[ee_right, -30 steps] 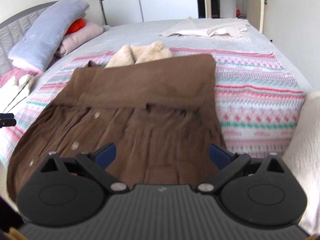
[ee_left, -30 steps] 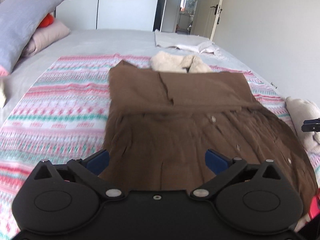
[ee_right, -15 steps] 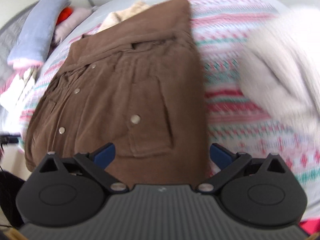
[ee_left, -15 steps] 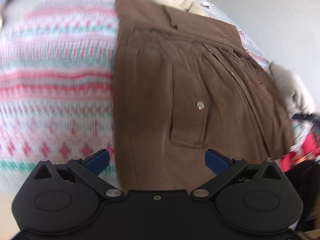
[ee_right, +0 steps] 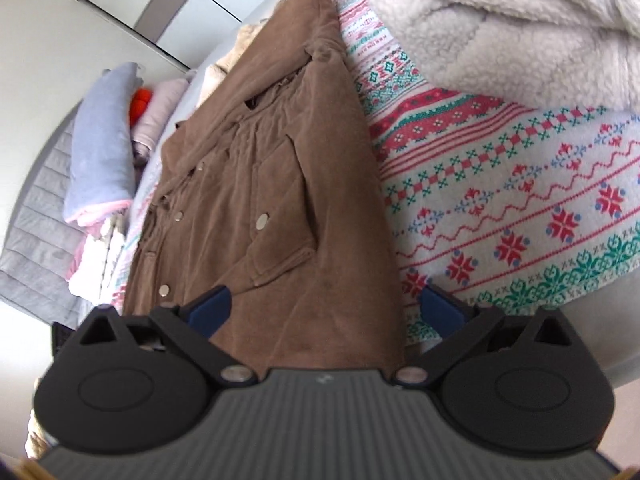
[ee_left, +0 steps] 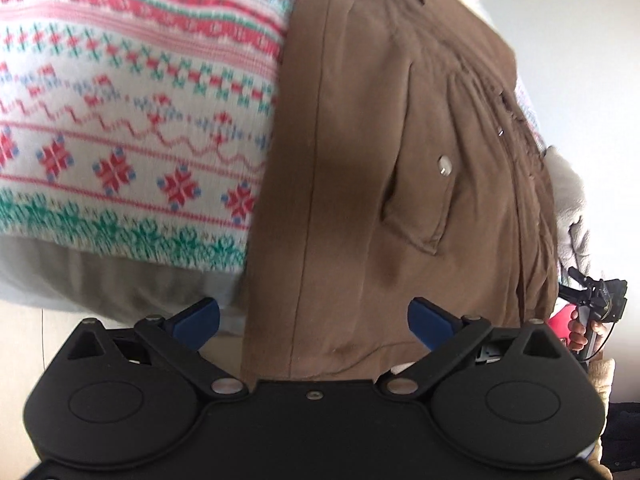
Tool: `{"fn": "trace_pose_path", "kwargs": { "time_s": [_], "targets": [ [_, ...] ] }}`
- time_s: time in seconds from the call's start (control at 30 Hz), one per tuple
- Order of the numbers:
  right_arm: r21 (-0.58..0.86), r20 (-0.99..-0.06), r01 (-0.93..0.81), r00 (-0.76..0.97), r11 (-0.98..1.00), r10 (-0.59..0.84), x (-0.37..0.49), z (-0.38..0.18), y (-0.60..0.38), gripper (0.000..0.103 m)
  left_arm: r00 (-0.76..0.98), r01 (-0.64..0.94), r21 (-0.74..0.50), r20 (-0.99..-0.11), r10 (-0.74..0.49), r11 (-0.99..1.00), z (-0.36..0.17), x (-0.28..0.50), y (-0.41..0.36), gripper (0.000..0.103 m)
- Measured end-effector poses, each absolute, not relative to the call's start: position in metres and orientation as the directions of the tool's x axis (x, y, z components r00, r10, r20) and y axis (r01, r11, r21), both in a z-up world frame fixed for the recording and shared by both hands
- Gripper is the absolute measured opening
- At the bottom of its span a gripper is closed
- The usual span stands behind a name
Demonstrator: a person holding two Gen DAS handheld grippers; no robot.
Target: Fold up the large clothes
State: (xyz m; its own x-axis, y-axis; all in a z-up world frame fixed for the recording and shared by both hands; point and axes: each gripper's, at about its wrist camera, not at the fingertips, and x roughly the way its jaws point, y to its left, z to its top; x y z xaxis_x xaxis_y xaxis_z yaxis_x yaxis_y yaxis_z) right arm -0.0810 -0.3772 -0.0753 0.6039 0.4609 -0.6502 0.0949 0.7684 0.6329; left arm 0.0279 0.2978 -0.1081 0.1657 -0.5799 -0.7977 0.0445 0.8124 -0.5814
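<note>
At the near edge of the bed, the left gripper [ee_left: 314, 316] is hovering with its blue fingertips [ee_left: 196, 316] spread wide apart, holding nothing. Between them the hem of the brown coat [ee_left: 380, 160] is hanging over the mattress edge; whether the tips are touching the cloth cannot be told. The right gripper [ee_right: 325, 307] is likewise standing with jaws apart and empty, its fingers framing the coat's [ee_right: 264, 200] near hem from the other side.

The coat is lying lengthwise, front up, running from the near edge toward the far end of the bed, its metal snaps [ee_right: 261, 222] showing and a pocket flap [ee_left: 416, 216] sitting right of the seam in the left wrist view. It is resting on a patterned knit blanket [ee_left: 120, 140] in pink, red and green, which is showing left of the coat in that view and right of it in the right wrist view [ee_right: 520, 208]. A cream fleece garment [ee_right: 520, 28] is lying on the blanket at far right. Pillows [ee_right: 100, 148] are stacked at far left against the grey headboard [ee_right: 36, 232].
</note>
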Motion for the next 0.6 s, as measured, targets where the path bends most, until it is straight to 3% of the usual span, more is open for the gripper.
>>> {"fn": "trace_pose_path", "kwargs": {
  "time_s": [0.13,0.27,0.43,0.47,0.53,0.57,0.6],
  "targets": [
    [0.650,-0.634,0.079,0.604,0.756,0.483,-0.091,-0.078,-0.382,0.094,0.138,0.052,-0.582,-0.801,-0.583,0.812,-0.117,0.029,0.293,0.083],
    [0.691,-0.612,0.065,0.582,0.719,0.535,-0.102,-0.085,-0.385,0.079,0.129,0.072,-0.576,-0.804,-0.580,0.815,-0.115,0.031,0.282,0.068],
    [0.739,-0.582,0.075,0.571,0.669,0.578,-0.110,-0.097,-0.388,0.068,0.121,0.100,-0.560,-0.814,-0.568,0.823,-0.115,0.033,0.260,0.057],
    [0.745,-0.579,0.081,0.573,0.663,0.581,-0.111,-0.099,-0.390,0.063,0.121,0.106,-0.556,-0.816,-0.566,0.824,-0.114,0.034,0.257,0.052],
    [0.747,-0.582,0.086,0.564,0.659,0.586,-0.112,-0.103,-0.390,0.043,0.133,0.119,-0.533,-0.828,-0.545,0.838,-0.112,0.035,0.253,0.040],
    [0.749,-0.580,0.083,0.560,0.657,0.592,-0.114,-0.104,-0.392,0.020,0.145,0.129,-0.516,-0.835,-0.531,0.847,-0.108,0.034,0.250,0.032],
    [0.741,-0.586,0.084,0.564,0.666,0.581,-0.114,-0.102,-0.390,0.018,0.163,0.147,-0.500,-0.839,-0.520,0.853,-0.105,0.032,0.246,0.029]
  ]
}}
